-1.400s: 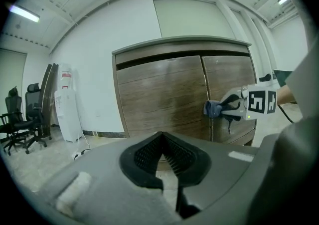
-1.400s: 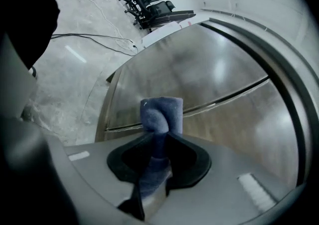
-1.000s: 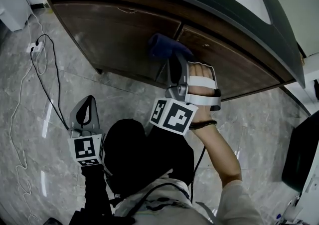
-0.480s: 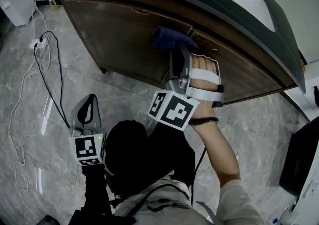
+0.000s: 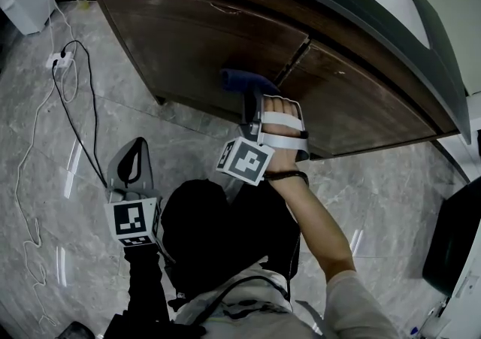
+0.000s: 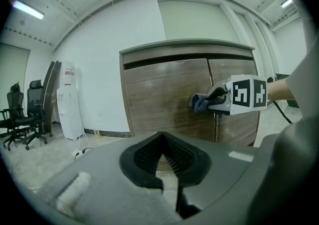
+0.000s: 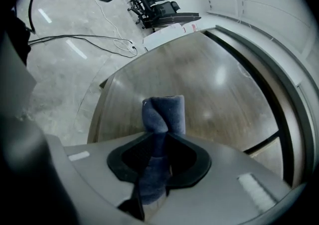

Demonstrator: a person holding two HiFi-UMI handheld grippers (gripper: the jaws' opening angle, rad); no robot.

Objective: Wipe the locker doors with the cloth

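Down at the left, the left gripper (image 5: 131,157) hung over the floor (image 5: 60,142), its jaws closed together with nothing between them. Right of it, the right gripper (image 5: 252,104) was clamped on the blue cloth (image 5: 234,80). The cloth's rolled end lay against the left locker door (image 5: 195,37), low down, just left of the seam with the right locker door (image 5: 361,97).

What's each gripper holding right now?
Left gripper: closed, empty.
Right gripper: closed on the blue cloth.
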